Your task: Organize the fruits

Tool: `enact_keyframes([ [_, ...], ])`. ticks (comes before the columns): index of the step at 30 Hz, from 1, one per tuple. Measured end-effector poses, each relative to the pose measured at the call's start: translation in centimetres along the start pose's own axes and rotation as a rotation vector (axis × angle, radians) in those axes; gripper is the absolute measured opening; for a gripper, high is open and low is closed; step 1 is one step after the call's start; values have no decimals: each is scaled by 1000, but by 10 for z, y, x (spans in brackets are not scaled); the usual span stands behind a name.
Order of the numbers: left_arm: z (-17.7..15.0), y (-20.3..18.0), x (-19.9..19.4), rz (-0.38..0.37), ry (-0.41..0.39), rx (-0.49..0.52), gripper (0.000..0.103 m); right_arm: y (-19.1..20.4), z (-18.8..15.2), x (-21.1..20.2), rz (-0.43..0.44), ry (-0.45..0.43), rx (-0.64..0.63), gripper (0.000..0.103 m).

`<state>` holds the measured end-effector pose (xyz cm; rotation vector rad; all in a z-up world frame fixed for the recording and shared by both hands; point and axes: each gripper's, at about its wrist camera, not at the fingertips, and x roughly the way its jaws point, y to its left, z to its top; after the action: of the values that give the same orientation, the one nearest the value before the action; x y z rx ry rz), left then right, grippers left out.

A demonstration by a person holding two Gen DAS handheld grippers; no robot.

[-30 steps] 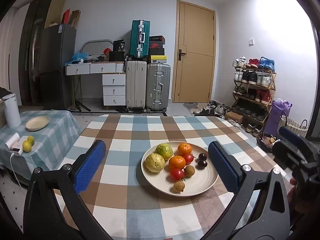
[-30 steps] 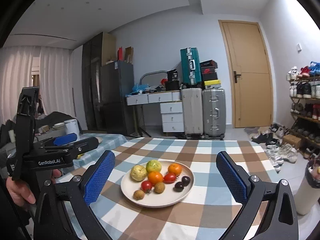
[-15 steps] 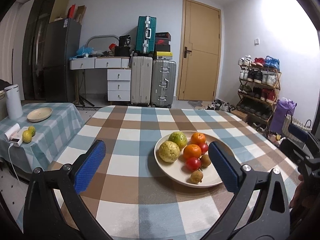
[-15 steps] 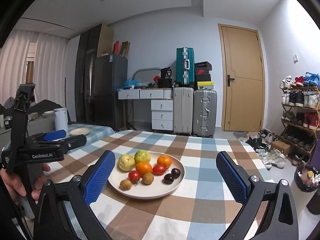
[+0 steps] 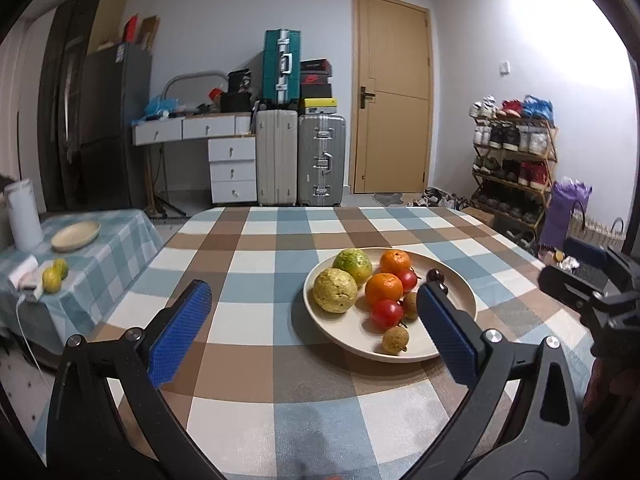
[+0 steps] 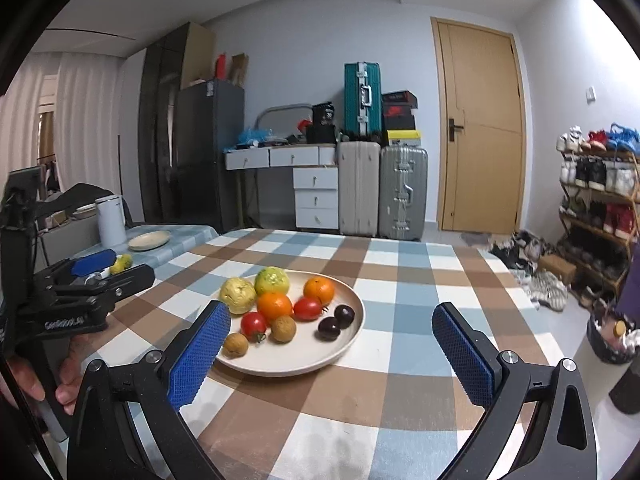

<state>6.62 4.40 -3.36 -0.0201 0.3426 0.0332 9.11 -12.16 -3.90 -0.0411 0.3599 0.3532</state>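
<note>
your left gripper (image 5: 314, 304) has its fingers spread wide and holds nothing. compared with half a second ago it sits lower and closer to the checked table (image 5: 256, 264): the plate (image 5: 460, 292) now fills more of the left wrist view, and the right blue pad (image 5: 448, 336) overlaps the plate's near right rim instead of standing clear of it. the left pad hangs over bare cloth, well apart from the plate.

your right gripper (image 6: 332, 338) is likewise spread wide and empty. against the earlier frame it has also come nearer and lower, with the plate (image 6: 352, 332) larger in its view. its left pad (image 6: 200, 354) now covers the plate's near left rim, just beside a small brown fruit (image 6: 235, 345); its right pad hangs over the cloth, apart from the plate.

the fruits have not moved on the plate. it carries a yellow guava (image 5: 334, 290), a green guava (image 5: 353, 265), two oranges (image 5: 384, 289), two tomatoes (image 5: 386, 313), two brown fruits and two dark plums (image 6: 336, 322). the plate rests on the table, right of centre in the left wrist view.

on the side table (image 5: 120, 236) to the left you have a second, empty dish (image 5: 76, 235), a white kettle (image 5: 23, 216) and two small yellow-green fruits (image 5: 52, 278).
</note>
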Motion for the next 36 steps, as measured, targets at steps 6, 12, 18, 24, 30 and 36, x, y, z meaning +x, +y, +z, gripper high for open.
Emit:
enact_keyframes([
  [6,0,-3,-4,-23,-23,8,102,5,0,3,19,16,-27,103],
  [12,0,-3,-5,-24,-25,8,102,3,-2,-4,11,-9,-17,103],
  [18,-1,-2,-4,-22,-25,8,102,2,-1,-7,12,-8,-18,103],
  [24,0,-2,-5,-24,-25,8,102,2,-2,-7,12,-8,-18,103],
  [30,-1,-2,-4,-24,-25,9,102,2,-2,-7,12,-9,-18,103],
  [36,-1,-2,-4,-23,-25,8,102,2,-2,-7,12,-9,-18,103],
])
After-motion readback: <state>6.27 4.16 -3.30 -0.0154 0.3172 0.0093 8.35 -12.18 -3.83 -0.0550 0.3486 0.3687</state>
